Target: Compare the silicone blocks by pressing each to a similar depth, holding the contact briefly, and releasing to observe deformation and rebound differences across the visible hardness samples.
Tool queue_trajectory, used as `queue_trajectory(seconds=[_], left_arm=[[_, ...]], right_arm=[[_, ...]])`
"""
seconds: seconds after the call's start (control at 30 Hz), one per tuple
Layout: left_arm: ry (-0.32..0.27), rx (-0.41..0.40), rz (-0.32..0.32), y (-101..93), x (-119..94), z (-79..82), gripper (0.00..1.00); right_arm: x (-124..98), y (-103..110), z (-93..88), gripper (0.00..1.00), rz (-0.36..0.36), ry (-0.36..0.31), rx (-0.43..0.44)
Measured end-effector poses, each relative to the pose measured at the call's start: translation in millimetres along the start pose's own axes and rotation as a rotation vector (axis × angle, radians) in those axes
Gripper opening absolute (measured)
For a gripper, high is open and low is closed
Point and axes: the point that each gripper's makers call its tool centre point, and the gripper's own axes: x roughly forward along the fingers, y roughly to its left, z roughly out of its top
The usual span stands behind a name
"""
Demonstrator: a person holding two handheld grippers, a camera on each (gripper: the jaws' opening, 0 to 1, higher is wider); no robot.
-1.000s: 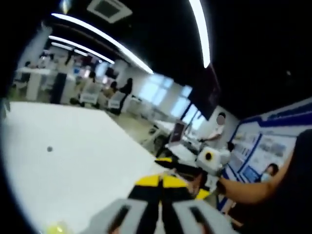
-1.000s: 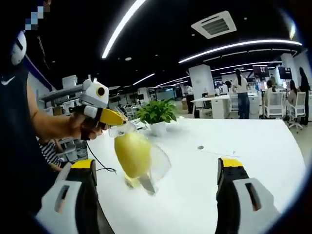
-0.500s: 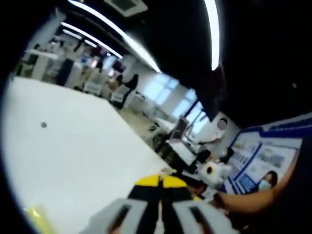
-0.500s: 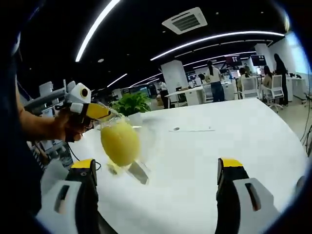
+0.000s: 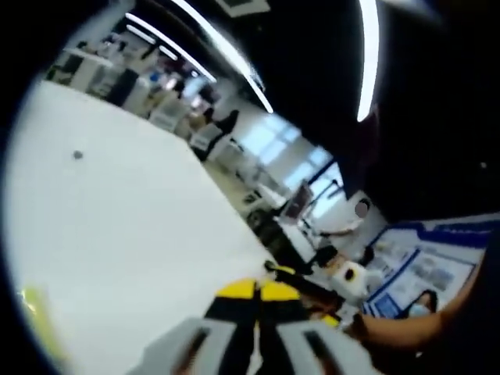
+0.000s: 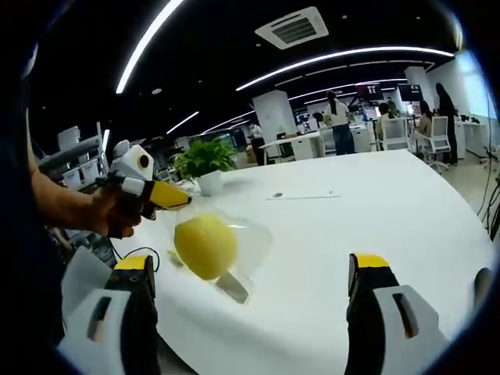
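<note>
A yellow rounded silicone lump [image 6: 205, 246] in clear film [image 6: 254, 234] sits low over the white table [image 6: 391, 211], with a grey strip under it. My left gripper [image 6: 181, 201], held in a hand, points its yellow tips at the film's upper left edge. I cannot tell whether they pinch the film. In the left gripper view its jaws [image 5: 256, 291] are together, and a yellow blur [image 5: 35, 328] lies at the lower left. My right gripper [image 6: 250, 266] is open, its jaws far apart on either side of the lump and short of it. It also shows in the left gripper view [image 5: 305, 295].
A potted plant [image 6: 205, 160] stands behind the lump at the table's far left. A small dark mark [image 6: 277, 195] sits mid-table. A thin cable [image 6: 148, 254] hangs at the table's near left edge. People and desks [image 6: 375, 129] fill the back.
The yellow lump in its film has come down from hanging at the left gripper's tips to low over the table. The left gripper view has swung and tilted. The right jaws stay apart.
</note>
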Motion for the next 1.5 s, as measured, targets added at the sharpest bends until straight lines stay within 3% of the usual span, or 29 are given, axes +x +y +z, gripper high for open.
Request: queue_trajectory(seconds=[0.47,0.67,0.8,0.97,1.3,1.4,1.5], left_arm=[[0.048,-0.047,0.056,48.3,1.5,-16.3,0.00],[0.055,-0.037,0.087,71.5,3.6,-10.6,0.00],[0.020,-0.033,0.119,89.8,5.2,-1.3,0.00],[0.038,0.058,0.164,110.8,8.4,2.3,0.00],[0.072,0.113,0.200,134.2,17.5,-1.3,0.00],[0.142,0.223,0.240,148.8,21.2,-9.6,0.00],[0.150,0.252,0.230,152.7,28.4,-11.7,0.00]], right_arm=[[5.8,2.6,-19.5,0.96,-0.004,0.056,0.000],[6.6,1.2,-26.1,0.96,-0.003,0.073,0.014],[7.6,0.6,-28.6,0.96,-0.002,0.082,0.028],[10.2,-1.7,-26.8,0.96,-0.003,0.087,0.024],[13.8,-2.0,-27.5,0.96,0.003,0.092,0.036],[15.3,-0.8,-30.5,0.96,0.010,0.095,0.044],[16.5,-0.9,-35.1,0.96,0.008,0.109,0.057]])
